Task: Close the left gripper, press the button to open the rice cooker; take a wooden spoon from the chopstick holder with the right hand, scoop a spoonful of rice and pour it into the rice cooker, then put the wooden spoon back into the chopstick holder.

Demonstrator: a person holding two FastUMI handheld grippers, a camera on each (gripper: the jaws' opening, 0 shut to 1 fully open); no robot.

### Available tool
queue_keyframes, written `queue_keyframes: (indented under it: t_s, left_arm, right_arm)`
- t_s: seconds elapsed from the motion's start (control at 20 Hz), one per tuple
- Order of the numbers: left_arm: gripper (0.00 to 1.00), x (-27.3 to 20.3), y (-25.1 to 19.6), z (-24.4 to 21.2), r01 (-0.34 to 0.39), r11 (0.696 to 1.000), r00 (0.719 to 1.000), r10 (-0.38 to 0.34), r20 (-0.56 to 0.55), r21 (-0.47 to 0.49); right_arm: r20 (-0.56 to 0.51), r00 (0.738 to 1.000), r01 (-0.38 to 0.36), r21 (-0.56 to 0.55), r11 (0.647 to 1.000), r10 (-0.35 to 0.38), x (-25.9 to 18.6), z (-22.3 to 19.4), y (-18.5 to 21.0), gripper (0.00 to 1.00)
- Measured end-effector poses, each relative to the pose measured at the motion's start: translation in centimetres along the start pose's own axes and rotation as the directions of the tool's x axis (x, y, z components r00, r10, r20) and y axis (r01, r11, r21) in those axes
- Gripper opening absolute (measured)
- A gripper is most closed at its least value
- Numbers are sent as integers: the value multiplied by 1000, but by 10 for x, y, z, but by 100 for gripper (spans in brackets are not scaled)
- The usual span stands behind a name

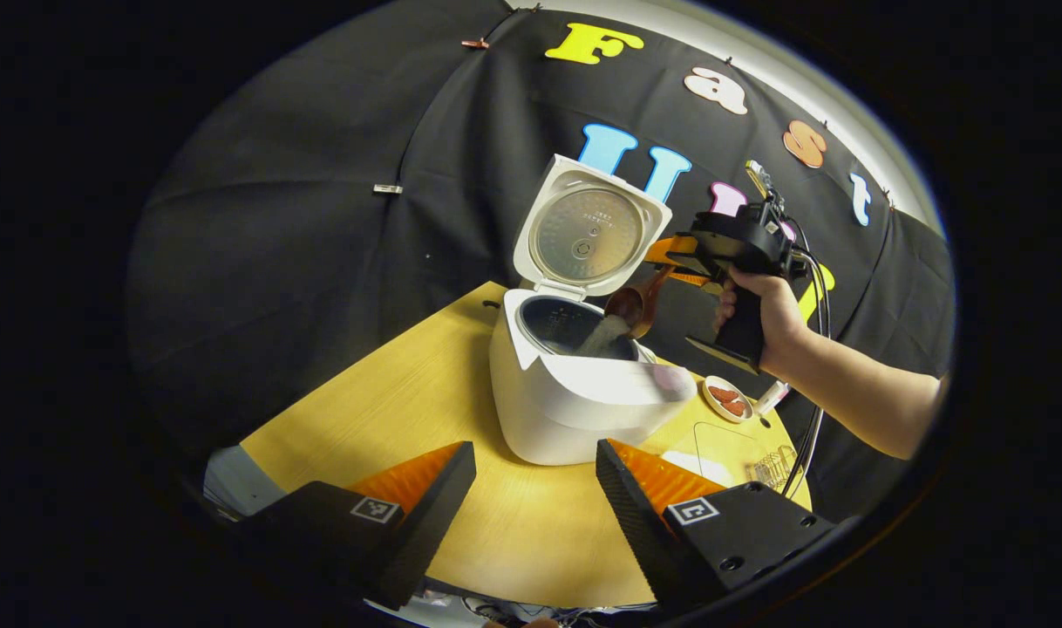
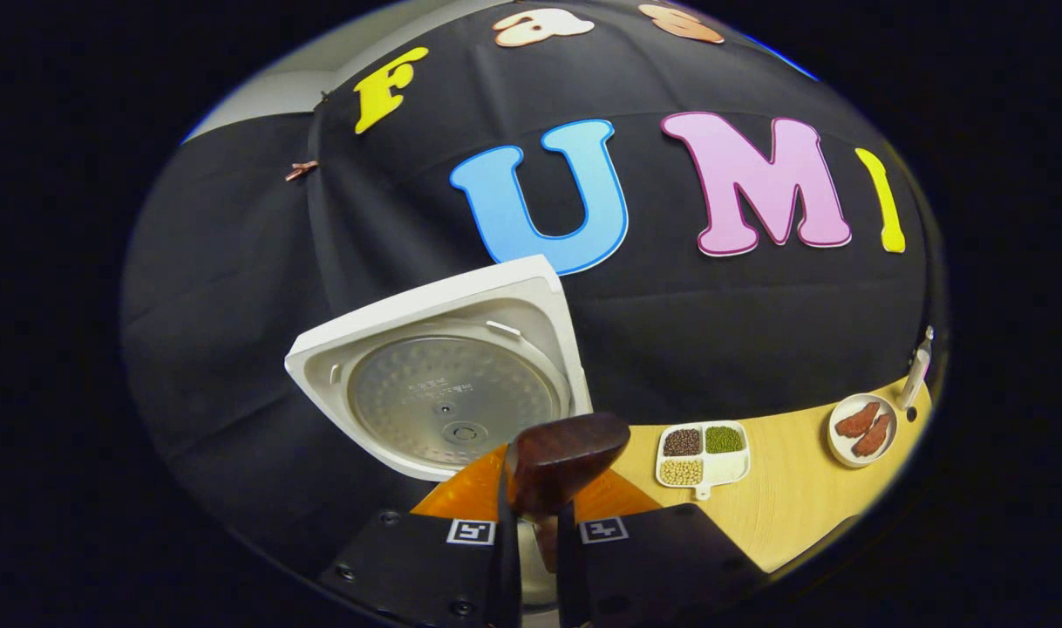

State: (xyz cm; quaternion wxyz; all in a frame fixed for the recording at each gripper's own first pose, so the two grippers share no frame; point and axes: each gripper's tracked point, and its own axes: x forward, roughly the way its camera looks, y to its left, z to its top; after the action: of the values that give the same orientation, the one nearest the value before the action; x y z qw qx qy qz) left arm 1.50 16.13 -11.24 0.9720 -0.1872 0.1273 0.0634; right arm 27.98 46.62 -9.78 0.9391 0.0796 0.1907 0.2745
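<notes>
Tipping the wooden spoon (image 1: 637, 303) clamped in our right gripper (image 2: 535, 523), we pour rice (image 1: 602, 336) into the one open rice cooker (image 1: 575, 392). Our left gripper (image 1: 535, 488) hangs spread and empty. The spoon's handle hides between the fingers (image 2: 503, 541).

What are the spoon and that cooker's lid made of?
The wooden spoon looks like dark, smoothly finished wood, its bowl catching a soft sheen. The lid looks like white matte plastic, with a dull grey, probably metal, inner plate.
</notes>
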Motion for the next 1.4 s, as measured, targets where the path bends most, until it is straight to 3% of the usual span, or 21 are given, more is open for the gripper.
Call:
queue_keyframes:
  t_s: [0.1, 0.15, 0.5, 0.8, 1.2, 1.25, 1.3, 1.4]
  left_arm:
    - [96, -1, -2, -5, 1, 1000, 1000, -1, -7, -3]
    - [96, -1, -2, -8, 1, 1000, 1000, -1, -12, -6]
    - [96, -7, -11, -23, 13, 1000, 999, -14, -39, -14]
    - [98, -9, -11, -26, 8, 1000, 999, -8, -41, 4]
    - [96, -7, -12, -29, -4, 1000, 999, 3, -43, -13]
    - [96, -7, -12, -30, -3, 1000, 999, 3, -43, -11]
    - [96, -6, -12, -31, -2, 1000, 999, 1, -45, -10]
    - [96, -5, -14, -32, 1, 1000, 999, -2, -49, -11]
  right_arm:
    - [-20, 1000, -12, -20, 1000, 12, -1, -9, 3, 15]
    - [-32, 999, -21, -28, 999, 20, -2, -13, 5, 20]
    - [-71, 994, -92, -188, 978, 79, -7, -39, 27, 20]
    - [-109, 990, -111, -260, 959, 85, -9, -57, 31, 20]
    - [-180, 974, -182, -257, 949, 138, -17, -78, 43, 20]
    - [-188, 971, -192, -256, 947, 146, -19, -80, 45, 16]
    - [-197, 969, -200, -262, 944, 150, -20, -82, 46, 20]
    - [-207, 966, -208, -265, 942, 156, -21, -86, 46, 20]
